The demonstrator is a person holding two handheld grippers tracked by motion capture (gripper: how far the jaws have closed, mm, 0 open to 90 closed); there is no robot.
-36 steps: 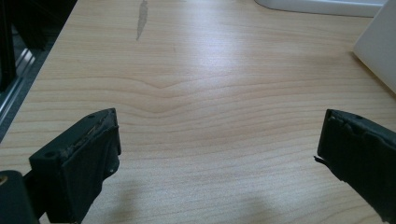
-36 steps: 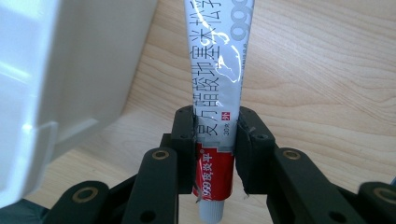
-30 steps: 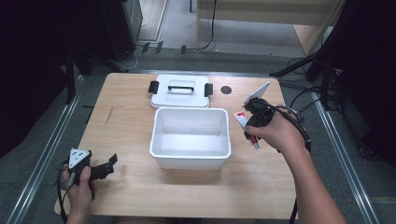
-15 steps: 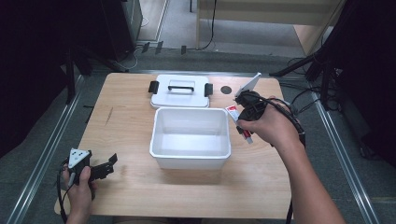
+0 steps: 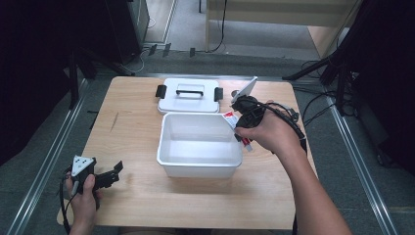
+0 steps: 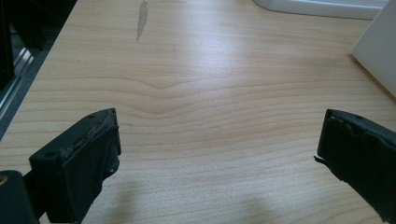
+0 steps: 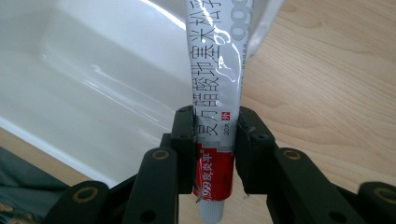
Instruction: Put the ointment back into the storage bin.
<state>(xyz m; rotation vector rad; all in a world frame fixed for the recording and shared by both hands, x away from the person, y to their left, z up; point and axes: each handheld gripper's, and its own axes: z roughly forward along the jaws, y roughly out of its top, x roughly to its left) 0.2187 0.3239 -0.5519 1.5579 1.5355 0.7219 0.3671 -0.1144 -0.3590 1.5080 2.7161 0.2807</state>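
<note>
A white and red tube (image 7: 217, 88) with printed lettering is clamped between the pads of my right gripper (image 7: 217, 128), near its capped end. In the high view my right gripper (image 5: 239, 125) holds the tube (image 5: 229, 118) tilted over the right rim of the open white bin (image 5: 169, 156). The tube's far end reaches over the bin's wall (image 7: 84, 65). My left gripper (image 5: 110, 177) rests at the table's front left corner. In its own view my left gripper (image 6: 219, 154) stands wide open over bare wood, nothing between the jaws.
The bin's white lid (image 5: 190, 95) with a handle and black clips lies flat behind the bin. A corner of the bin (image 6: 378, 51) shows at the right of the left gripper view. Cables trail off the table's right edge.
My right hand has carried the tube leftward from the table's right side to the bin's right rim. The left hand and gripper have stayed put.
</note>
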